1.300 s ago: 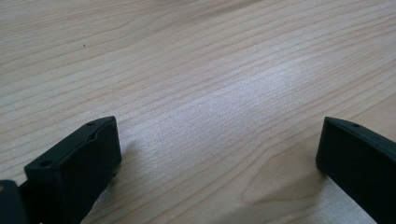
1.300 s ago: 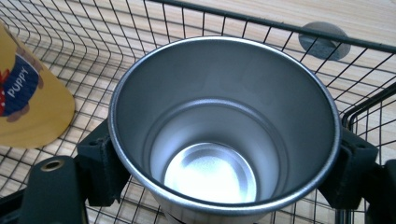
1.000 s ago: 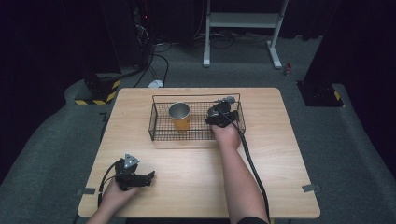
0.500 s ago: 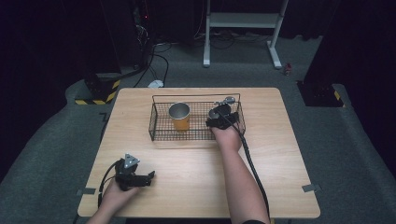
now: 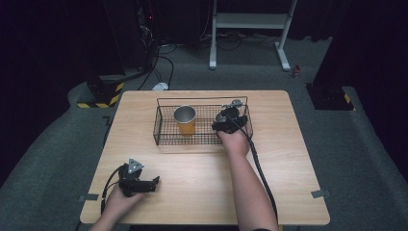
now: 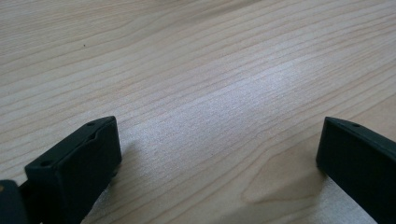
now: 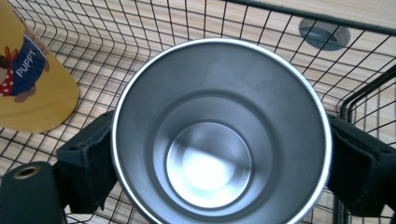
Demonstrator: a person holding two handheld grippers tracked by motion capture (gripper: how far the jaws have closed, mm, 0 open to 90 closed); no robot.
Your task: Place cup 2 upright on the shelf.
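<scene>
A black wire basket (image 5: pixel 202 99) stands at the back middle of the wooden table (image 5: pixel 269 159). In it a yellow cup (image 5: pixel 185 120) with a puppy print stands upright at the left. At the basket's right end my right gripper (image 5: pixel 230 123) is shut on a steel cup (image 5: pixel 230 114). In the right gripper view the steel cup (image 7: pixel 219 135) is upright and empty, my right gripper (image 7: pixel 219 156) presses both its sides, and the yellow cup (image 7: pixel 32 79) is at the left. My left gripper (image 5: pixel 153 182) lies open on the table's front left; between its jaws is bare wood (image 6: pixel 219 154).
A grey round disc (image 7: pixel 323 32) is set in the table just beyond the basket's far wall (image 7: pixel 299 16). Dark floor, cables and a white stand (image 5: pixel 250 21) lie beyond the table's far edge. Bare wood spans the table's front and right.
</scene>
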